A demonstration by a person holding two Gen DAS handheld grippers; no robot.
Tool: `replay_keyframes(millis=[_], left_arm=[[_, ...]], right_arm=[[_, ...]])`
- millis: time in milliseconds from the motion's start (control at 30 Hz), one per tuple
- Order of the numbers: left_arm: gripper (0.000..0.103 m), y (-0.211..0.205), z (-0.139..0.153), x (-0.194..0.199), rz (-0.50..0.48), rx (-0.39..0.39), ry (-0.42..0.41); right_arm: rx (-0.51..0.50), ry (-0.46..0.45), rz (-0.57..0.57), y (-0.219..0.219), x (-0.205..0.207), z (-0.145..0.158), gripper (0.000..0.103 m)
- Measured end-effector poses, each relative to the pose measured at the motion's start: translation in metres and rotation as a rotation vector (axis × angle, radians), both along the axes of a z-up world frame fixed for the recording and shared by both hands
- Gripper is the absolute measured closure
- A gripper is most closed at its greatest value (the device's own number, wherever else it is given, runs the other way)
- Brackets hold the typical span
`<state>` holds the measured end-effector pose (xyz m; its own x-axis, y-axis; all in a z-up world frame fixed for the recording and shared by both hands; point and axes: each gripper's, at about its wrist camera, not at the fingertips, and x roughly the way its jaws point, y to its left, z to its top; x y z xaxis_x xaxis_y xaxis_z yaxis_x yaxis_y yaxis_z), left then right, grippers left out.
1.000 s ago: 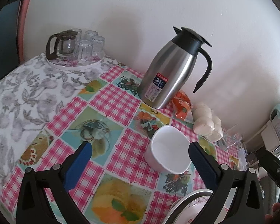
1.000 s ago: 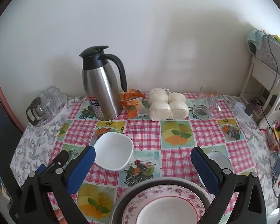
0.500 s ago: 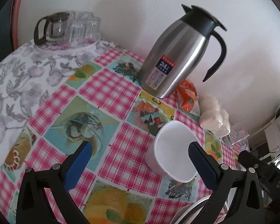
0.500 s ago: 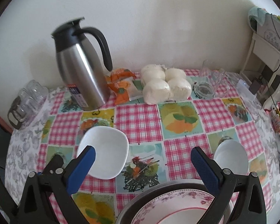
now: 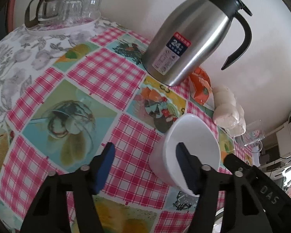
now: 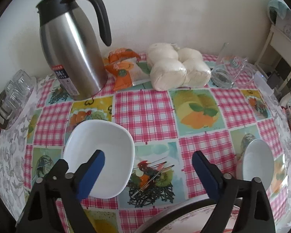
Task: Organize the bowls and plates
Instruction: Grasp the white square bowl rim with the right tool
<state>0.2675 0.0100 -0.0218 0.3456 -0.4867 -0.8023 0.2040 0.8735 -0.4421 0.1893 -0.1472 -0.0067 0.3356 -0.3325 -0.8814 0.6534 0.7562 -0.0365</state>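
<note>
The worktop (image 6: 145,112) carries a steel jug (image 6: 71,54), a stack of plates (image 6: 184,219) at the near edge, a square white bowl (image 6: 114,147) left of centre and a smaller round bowl (image 6: 260,161) on the right. The left claw (image 5: 145,155) is released, its right finger over the square bowl's hollow, its left finger outside the wall. The right claw (image 6: 148,162) is released too, holding nothing. To grip well, I judge the left claw should straddle the near wall squarely, sink lower, then clench firmly so the smooth rim cannot slip.
</note>
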Motion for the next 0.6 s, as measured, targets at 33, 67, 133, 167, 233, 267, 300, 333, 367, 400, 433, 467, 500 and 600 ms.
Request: replay_keyframes(millis=[33, 67, 133, 167, 233, 267, 300, 333, 367, 400, 433, 467, 500, 600], left_arm=[[0.044, -0.001, -0.002, 0.0, -0.002, -0.001, 0.005], [0.045, -0.002, -0.003, 0.001, -0.004, -0.004, 0.009], [0.046, -0.003, -0.006, 0.001, -0.009, -0.01, 0.016], [0.046, -0.004, -0.007, 0.002, -0.012, -0.013, 0.018], [0.047, -0.006, -0.008, 0.002, -0.015, -0.011, 0.02], [0.048, -0.007, -0.01, 0.003, -0.017, -0.009, 0.023], [0.048, -0.008, -0.012, 0.003, -0.019, -0.008, 0.026], [0.049, -0.009, -0.014, 0.003, -0.021, -0.007, 0.03], [0.05, -0.01, -0.016, 0.003, -0.022, -0.006, 0.034], [0.05, -0.01, -0.017, 0.003, -0.024, -0.006, 0.038], [0.052, -0.011, -0.019, 0.003, -0.026, -0.005, 0.042], [0.054, -0.013, -0.021, 0.003, -0.031, -0.007, 0.047], [0.055, -0.014, -0.023, 0.003, -0.034, -0.007, 0.05], [0.056, -0.015, -0.026, 0.002, -0.033, -0.011, 0.053]], right_arm=[[0.004, 0.004, -0.002, 0.0, 0.001, -0.003, 0.017], [0.006, 0.007, -0.002, 0.0, 0.002, -0.005, 0.019], [0.005, 0.016, -0.005, 0.0, 0.004, -0.009, 0.024], [0.006, 0.021, -0.007, -0.001, 0.006, -0.011, 0.025], [0.013, 0.03, -0.007, -0.001, 0.008, -0.016, 0.031], [0.018, 0.033, -0.008, -0.002, 0.008, -0.018, 0.032], [0.025, 0.035, -0.009, -0.003, 0.009, -0.02, 0.034], [0.029, 0.037, -0.008, -0.003, 0.01, -0.022, 0.036], [0.032, 0.04, -0.008, -0.003, 0.011, -0.024, 0.037], [0.034, 0.044, -0.007, -0.004, 0.012, -0.026, 0.039], [0.038, 0.046, -0.007, -0.004, 0.013, -0.029, 0.041], [0.045, 0.049, -0.008, -0.004, 0.013, -0.031, 0.042], [0.051, 0.051, -0.008, -0.005, 0.014, -0.033, 0.045], [0.061, 0.05, -0.011, -0.006, 0.014, -0.037, 0.047]])
